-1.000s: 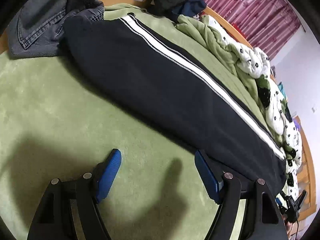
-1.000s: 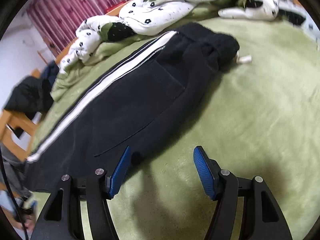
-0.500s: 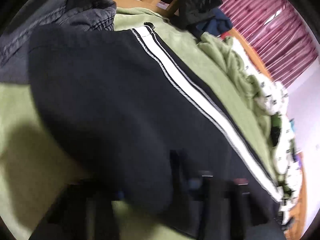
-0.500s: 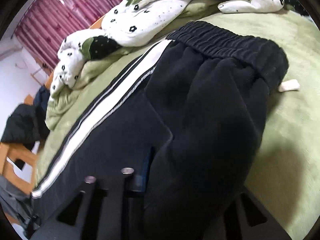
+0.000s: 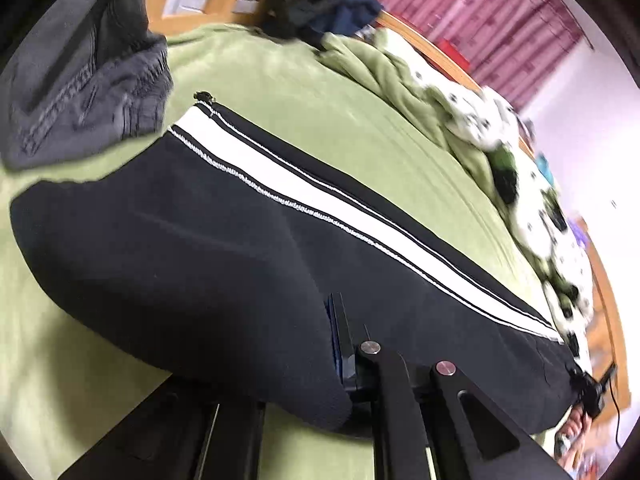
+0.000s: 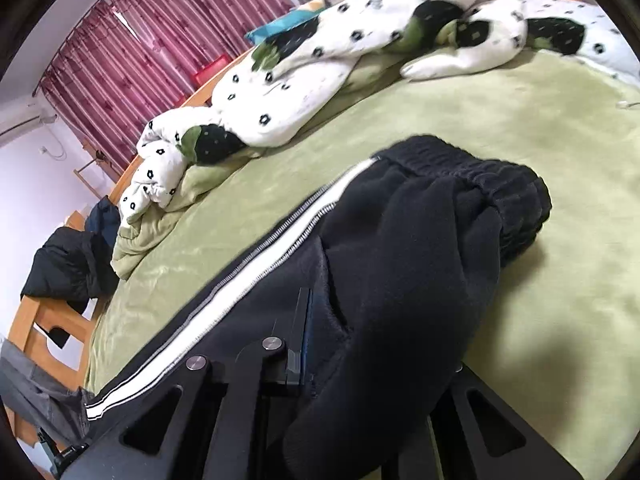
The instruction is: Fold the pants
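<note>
My left gripper (image 5: 336, 344) and right gripper (image 6: 312, 336) clamp the pants (image 5: 180, 248)' near edge, lifted; next, carry it across to the stripe (image 5: 320, 196).

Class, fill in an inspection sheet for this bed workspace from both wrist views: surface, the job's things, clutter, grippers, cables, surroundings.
Surface: green blanket covering the bed.
Job's things: black pants with a white side stripe; near edge lifted, elastic waistband bunched.
Clutter: grey jeans; spotted duvet; dark clothes at the bed's end.
Grippers: left gripper and right gripper each shut on the pants' near edge.
Cables: thin black cable beyond the bed.
Surroundings: maroon curtains; wooden bed frame.
</note>
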A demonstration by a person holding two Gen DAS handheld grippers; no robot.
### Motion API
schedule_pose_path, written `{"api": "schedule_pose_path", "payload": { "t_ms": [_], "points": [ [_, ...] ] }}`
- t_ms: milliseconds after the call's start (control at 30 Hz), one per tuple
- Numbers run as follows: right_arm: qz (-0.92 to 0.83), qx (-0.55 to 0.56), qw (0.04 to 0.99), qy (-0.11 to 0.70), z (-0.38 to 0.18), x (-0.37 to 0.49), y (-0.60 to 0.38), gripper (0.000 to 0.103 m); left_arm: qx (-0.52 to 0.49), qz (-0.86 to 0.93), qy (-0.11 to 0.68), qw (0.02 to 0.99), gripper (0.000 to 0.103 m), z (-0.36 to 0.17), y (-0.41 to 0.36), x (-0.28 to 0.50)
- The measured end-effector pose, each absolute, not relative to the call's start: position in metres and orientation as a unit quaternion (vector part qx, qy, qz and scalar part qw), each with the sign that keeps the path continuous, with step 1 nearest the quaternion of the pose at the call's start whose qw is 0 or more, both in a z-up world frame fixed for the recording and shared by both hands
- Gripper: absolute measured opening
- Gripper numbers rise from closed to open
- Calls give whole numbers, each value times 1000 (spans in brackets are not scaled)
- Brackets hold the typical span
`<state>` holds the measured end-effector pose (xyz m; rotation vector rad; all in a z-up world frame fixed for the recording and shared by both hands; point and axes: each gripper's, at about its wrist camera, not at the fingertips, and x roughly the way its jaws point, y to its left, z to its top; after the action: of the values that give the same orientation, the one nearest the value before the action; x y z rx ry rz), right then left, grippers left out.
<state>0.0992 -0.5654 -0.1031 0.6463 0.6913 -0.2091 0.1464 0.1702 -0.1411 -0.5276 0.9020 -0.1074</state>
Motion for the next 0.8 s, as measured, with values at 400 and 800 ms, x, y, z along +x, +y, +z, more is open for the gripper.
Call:
{"api": "schedule_pose_path", "payload": {
  "t_ms": [400,800],
  "points": [
    [-114,312,869,366,-167,-17,-612,27,-158,-84,455,872,20,-172,132,58],
    [-157,368,860,317,-170,-8,-659,60,-92,-37,438,893,60,-138,150,-9]
  ]
}}
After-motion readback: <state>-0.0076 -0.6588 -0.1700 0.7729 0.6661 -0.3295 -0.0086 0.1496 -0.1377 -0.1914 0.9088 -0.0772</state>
